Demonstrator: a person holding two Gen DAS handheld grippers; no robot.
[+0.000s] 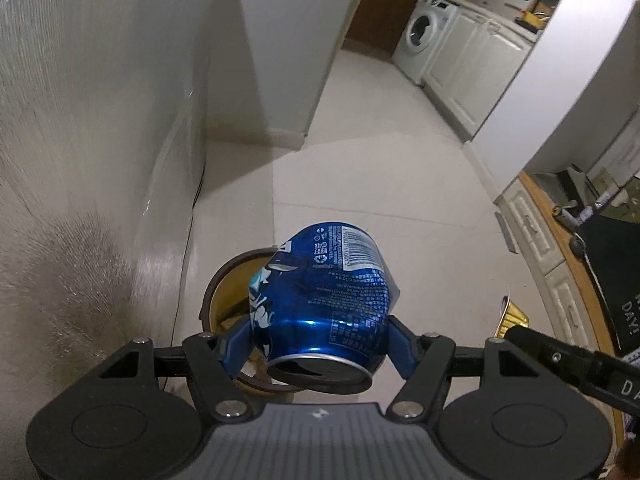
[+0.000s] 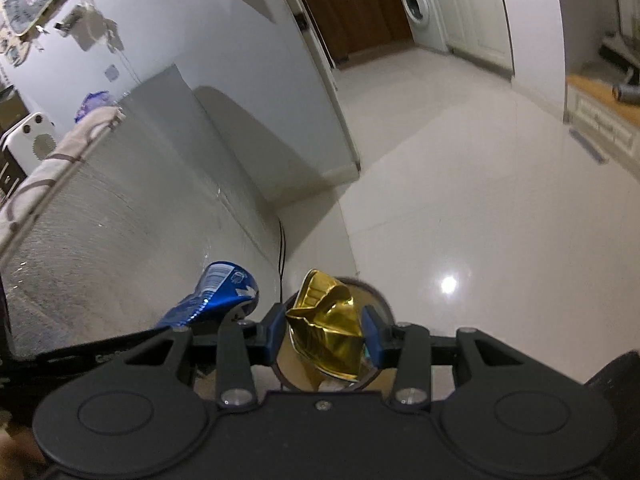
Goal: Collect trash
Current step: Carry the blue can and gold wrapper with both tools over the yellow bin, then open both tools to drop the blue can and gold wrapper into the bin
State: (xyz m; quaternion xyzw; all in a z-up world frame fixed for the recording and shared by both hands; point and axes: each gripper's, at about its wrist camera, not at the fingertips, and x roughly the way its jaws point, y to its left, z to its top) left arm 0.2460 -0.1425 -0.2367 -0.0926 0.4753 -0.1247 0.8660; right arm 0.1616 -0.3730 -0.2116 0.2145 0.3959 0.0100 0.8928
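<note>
Barcode (image 1: 362, 245) — blue can (image 1: 320, 296), unreadable print

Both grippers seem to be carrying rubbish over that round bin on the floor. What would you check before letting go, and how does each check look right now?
1. Left gripper holds the dented blue can firmly: ok.
2. Right gripper holds the crumpled gold wrapper firmly: ok.
3. Wrapper over the open bin: ok.
4. Can fully over the bin: cannot tell; the rim shows only to its left.
5. Bin has room: cannot tell; some rubbish shows inside.
6. Grippers clear of each other: ok.
</note>
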